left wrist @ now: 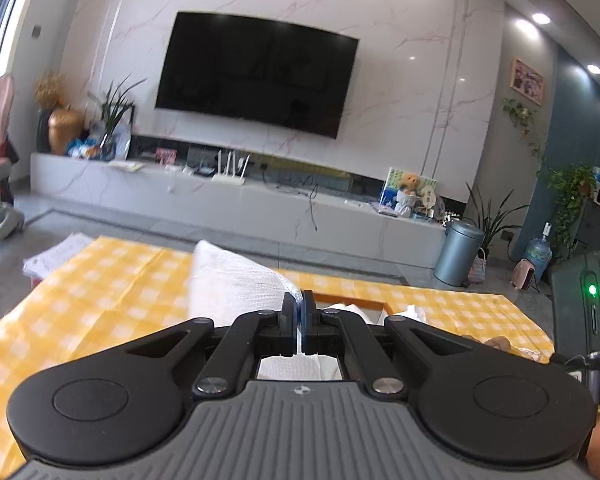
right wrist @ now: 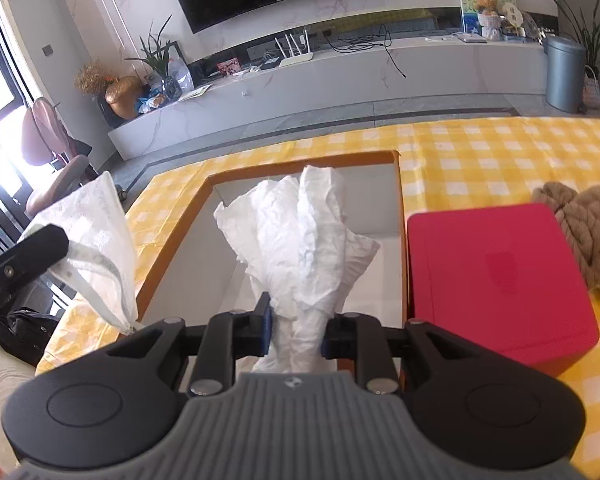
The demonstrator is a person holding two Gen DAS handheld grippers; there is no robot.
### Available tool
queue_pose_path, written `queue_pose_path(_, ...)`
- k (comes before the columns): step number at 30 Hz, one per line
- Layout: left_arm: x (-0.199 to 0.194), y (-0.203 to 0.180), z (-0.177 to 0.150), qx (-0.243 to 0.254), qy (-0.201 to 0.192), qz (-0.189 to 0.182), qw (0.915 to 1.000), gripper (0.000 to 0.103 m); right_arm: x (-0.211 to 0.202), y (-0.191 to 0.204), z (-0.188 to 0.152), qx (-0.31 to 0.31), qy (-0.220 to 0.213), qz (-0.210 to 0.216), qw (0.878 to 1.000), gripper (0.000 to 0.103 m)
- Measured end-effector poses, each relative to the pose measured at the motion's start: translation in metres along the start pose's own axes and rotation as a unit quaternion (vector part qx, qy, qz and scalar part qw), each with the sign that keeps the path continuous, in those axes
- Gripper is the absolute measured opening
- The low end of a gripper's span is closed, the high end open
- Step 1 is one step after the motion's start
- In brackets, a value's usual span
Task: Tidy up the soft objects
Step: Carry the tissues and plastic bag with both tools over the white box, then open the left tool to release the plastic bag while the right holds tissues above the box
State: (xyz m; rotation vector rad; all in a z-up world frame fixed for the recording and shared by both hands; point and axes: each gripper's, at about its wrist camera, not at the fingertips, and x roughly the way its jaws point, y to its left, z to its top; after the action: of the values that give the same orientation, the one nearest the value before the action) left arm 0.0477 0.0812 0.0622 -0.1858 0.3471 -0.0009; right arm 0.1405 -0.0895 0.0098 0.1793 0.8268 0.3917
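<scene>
Right gripper (right wrist: 296,326) jaws clamp crumpled white tissue (right wrist: 300,232) directly over the open box (right wrist: 399,216); drop is straight down. Left gripper (left wrist: 299,312) jaws pinch white mesh cloth (left wrist: 228,284), probably left of the box.

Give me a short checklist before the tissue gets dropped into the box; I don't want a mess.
1. Right gripper shut on the crumpled tissue: ok.
2. Tissue above the open orange-rimmed box: ok.
3. Box floor has bare room: ok.
4. Left gripper shut on the mesh bag: ok.
5. Mesh bag clear of the box opening: ok, it hangs left of the rim.
6. Red lid clear of the opening: ok.
</scene>
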Motion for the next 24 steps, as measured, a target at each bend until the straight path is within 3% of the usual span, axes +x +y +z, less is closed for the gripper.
queue_pose_path(5,0.023,-0.028,-0.001,0.1,-0.014,0.038,0.9942,0.001,0.001,-0.003,0.013,-0.022,-0.012,-0.013,1.0,0.02)
queue_pose_path(10,0.047,-0.051,-0.021,0.157,0.02,0.079,0.9842,0.001,-0.002,-0.02,0.014,-0.021,-0.03,-0.011,0.999,0.02)
queue_pose_path(17,0.066,-0.052,-0.044,0.165,0.081,0.103,0.9776,0.002,0.004,-0.043,0.008,0.027,-0.02,0.022,0.999,0.02)
queue_pose_path(20,0.069,-0.046,-0.045,0.139,0.092,0.115,0.9793,0.006,0.001,-0.041,0.011,0.031,-0.024,0.03,0.999,0.02)
queue_pose_path(22,0.067,-0.043,-0.045,0.124,0.09,0.11,0.9821,0.02,0.001,-0.037,0.012,0.031,-0.025,0.032,0.999,0.021)
queue_pose_path(24,0.061,-0.043,-0.045,0.13,0.087,0.102,0.9824,0.08,0.0,-0.036,0.012,0.031,-0.024,0.031,0.999,0.02)
